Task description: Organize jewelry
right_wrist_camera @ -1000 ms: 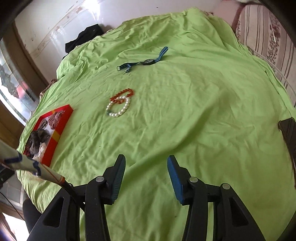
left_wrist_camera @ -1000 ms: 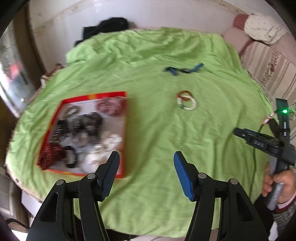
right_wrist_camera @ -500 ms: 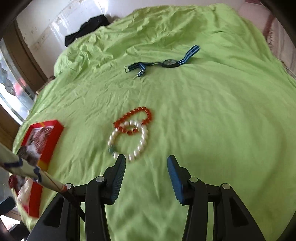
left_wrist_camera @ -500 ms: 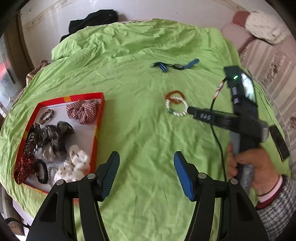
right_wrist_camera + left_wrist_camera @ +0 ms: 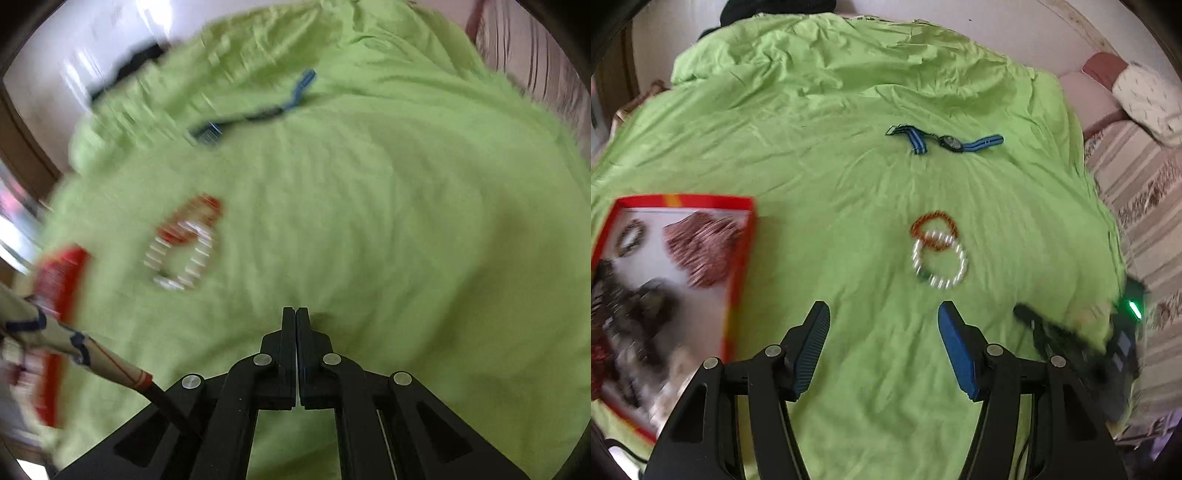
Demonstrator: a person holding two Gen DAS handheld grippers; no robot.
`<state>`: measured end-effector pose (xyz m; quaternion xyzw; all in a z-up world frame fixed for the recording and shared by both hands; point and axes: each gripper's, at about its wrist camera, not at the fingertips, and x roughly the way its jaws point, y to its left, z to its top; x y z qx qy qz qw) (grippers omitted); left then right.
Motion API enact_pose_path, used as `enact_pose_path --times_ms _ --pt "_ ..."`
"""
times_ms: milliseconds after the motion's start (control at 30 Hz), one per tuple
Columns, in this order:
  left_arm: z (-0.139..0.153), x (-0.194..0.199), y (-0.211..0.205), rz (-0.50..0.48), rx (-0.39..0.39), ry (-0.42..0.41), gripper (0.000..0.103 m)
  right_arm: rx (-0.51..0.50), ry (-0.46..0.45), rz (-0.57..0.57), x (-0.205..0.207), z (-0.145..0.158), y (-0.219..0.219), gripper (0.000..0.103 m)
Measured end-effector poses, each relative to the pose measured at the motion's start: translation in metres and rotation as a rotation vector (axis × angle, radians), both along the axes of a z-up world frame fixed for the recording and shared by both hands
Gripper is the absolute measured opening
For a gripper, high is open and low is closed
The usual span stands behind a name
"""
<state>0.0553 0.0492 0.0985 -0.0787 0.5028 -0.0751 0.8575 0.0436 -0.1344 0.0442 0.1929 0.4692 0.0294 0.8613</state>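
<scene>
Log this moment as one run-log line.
left gripper: open, empty | right gripper: just closed, empty | bracelets, watch: loose on green cloth | red box: holds other pieces

The right gripper [image 5: 296, 314] has just closed on nothing above the green cloth [image 5: 388, 221] (bracelets [image 5: 184, 243] blurred, off left).

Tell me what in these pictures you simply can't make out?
- Left wrist view: the red box is blurred and cut off by the left edge, so its smaller pieces can't be identified.
- Left wrist view: the right gripper is a dark smear.
- Right wrist view: motion blur smears the bracelets and the watch.
</scene>
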Motion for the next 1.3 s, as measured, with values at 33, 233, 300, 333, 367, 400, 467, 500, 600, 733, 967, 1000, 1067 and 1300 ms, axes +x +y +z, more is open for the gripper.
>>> enact_pose_path --times_ms 33,233,300,333,367,400,467,500,600,733,967,1000,1067,1300 --pt "-0.003 0.013 -0.003 0.006 -0.015 0.0 0.06 0.062 -0.021 0.017 0.001 0.002 -0.002 0.012" --pt "-0.023 0.076 -0.015 0.009 -0.07 0.026 0.06 0.061 -0.074 0.118 0.036 0.004 0.034 0.027" --pt "-0.031 0.093 -0.018 -0.005 -0.074 0.049 0.06 0.033 -0.035 0.155 0.051 -0.007 0.047 0.027" --pt "-0.036 0.1 -0.02 -0.011 -0.078 0.058 0.06 0.025 -0.021 0.167 0.056 -0.013 0.053 0.028" --pt "-0.038 0.105 -0.02 -0.016 -0.08 0.065 0.06 0.014 -0.02 0.173 0.058 -0.017 0.057 0.027" --pt "-0.043 0.11 -0.022 -0.027 -0.086 0.075 0.06 -0.014 -0.022 0.178 0.058 -0.017 0.061 0.025" --pt "-0.049 0.117 -0.026 -0.055 -0.1 0.084 0.059 -0.057 -0.015 0.175 0.054 -0.015 0.063 0.007" --pt "-0.051 0.119 -0.028 -0.065 -0.102 0.084 0.059 -0.089 -0.009 0.16 0.051 -0.012 0.061 0.0" --pt "-0.055 0.12 -0.035 -0.115 -0.14 0.082 0.058 -0.142 0.015 0.093 0.039 -0.013 0.04 0.0" --pt "-0.064 0.124 -0.052 -0.162 -0.097 0.086 0.054 0.006 0.01 0.056 0.03 -0.02 0.01 0.0" --pt "-0.085 0.136 -0.077 -0.191 0.075 0.101 0.007 0.188 -0.01 0.022 0.026 -0.032 -0.006 0.0" --pt "-0.084 0.139 -0.073 -0.161 0.063 0.103 0.007 0.193 -0.013 0.024 0.026 -0.033 -0.006 0.0" --pt "-0.08 0.141 -0.061 -0.11 0.007 0.103 0.007 0.195 -0.024 0.037 0.026 -0.029 -0.004 0.007" --pt "-0.069 0.127 0.0 0.015 -0.02 0.102 0.007 0.246 -0.096 0.104 0.032 -0.019 0.012 0.039"
